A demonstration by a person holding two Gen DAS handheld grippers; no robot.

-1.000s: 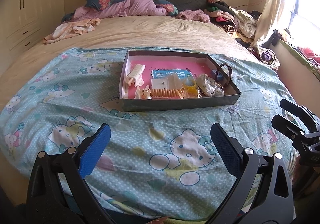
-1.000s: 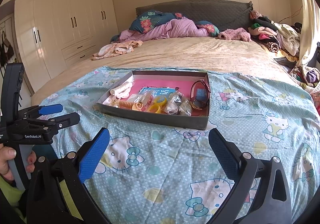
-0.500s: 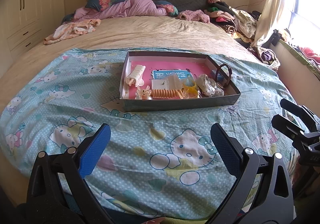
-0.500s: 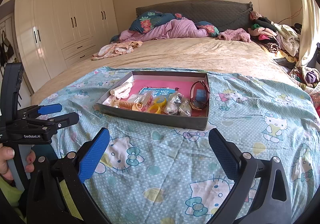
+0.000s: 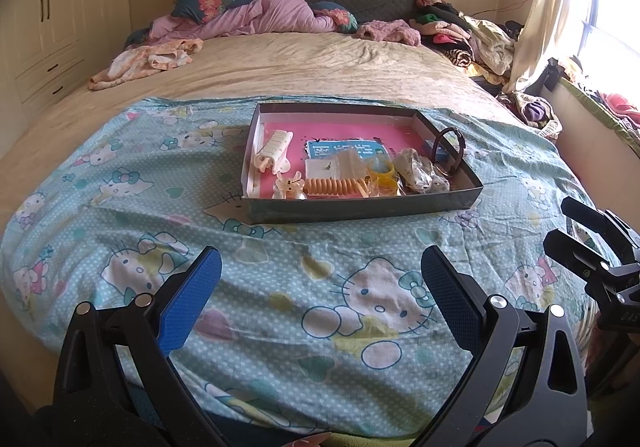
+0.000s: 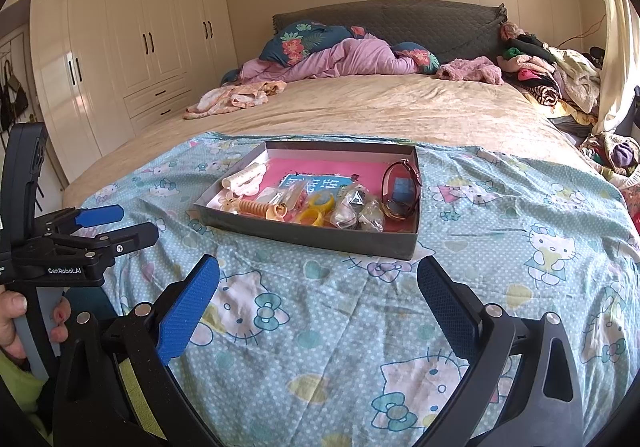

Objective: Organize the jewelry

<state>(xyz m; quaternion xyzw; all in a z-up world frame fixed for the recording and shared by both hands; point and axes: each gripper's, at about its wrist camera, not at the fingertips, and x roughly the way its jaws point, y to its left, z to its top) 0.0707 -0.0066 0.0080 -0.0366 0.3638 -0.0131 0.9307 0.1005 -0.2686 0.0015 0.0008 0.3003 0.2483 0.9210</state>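
A shallow grey tray [image 5: 360,207] [image 6: 304,237] with a pink floor lies on the blue cartoon-cat sheet [image 5: 280,287]. Inside it lie a white hair clip [image 5: 272,155], an orange spiral hair tie [image 5: 336,186] [image 6: 256,207], a yellow ring-shaped piece [image 5: 382,169] [image 6: 316,207], small clear bags [image 5: 420,171] [image 6: 356,209] and a dark bangle [image 5: 450,151] [image 6: 400,191]. My left gripper [image 5: 320,303] hovers open before the tray's near wall, holding nothing. My right gripper [image 6: 318,307] is open too, short of the tray, empty. Each gripper shows at the edge of the other's view [image 5: 592,259] [image 6: 104,231].
The bed carries a beige cover [image 5: 320,67], a purple quilt and pillows [image 5: 256,17] at the headboard, and a clothes pile [image 5: 472,35] at the far right. White wardrobes [image 6: 120,47] stand left. A hand [image 6: 24,323] grips the left tool's handle.
Both views have crept slightly closer to the tray; the grippers stay open and nothing in the tray has moved.
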